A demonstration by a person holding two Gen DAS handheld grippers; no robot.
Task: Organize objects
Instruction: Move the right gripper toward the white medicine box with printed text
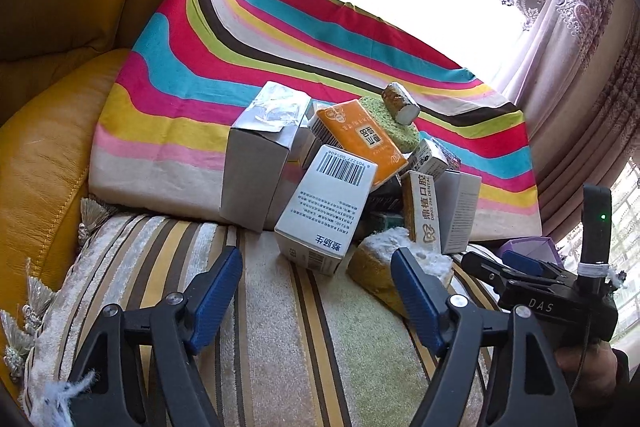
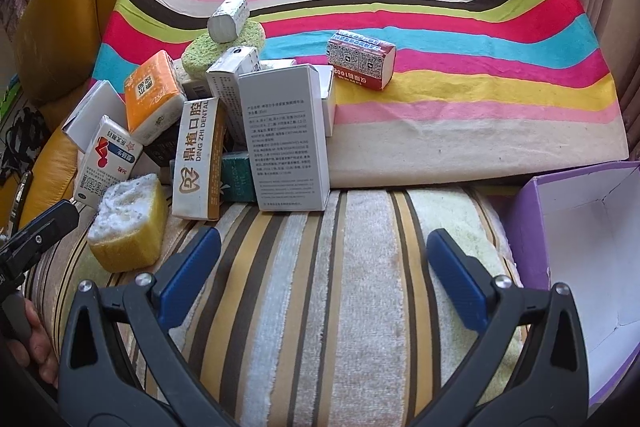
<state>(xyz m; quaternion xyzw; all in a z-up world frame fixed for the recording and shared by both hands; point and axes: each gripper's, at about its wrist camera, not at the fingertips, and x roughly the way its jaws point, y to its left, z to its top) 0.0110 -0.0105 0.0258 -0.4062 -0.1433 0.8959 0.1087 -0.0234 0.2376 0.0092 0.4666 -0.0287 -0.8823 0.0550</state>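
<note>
On the striped cushion [image 2: 320, 267], my left gripper [image 1: 316, 291] and right gripper [image 2: 324, 259] gape empty; nudging the leaning box pile [image 2: 224, 115] could topple it.

We are viewing a heap of cartons [image 2: 286, 135], tissue packs [image 2: 150, 99] and sponges [image 2: 130, 223] — leaning together on the striped cushion; a red tissue pack [image 2: 360, 61] is lying apart.

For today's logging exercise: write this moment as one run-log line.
left claw: open, empty | right claw: open, empty | pile: untouched | purple box: empty | step: none started
</note>
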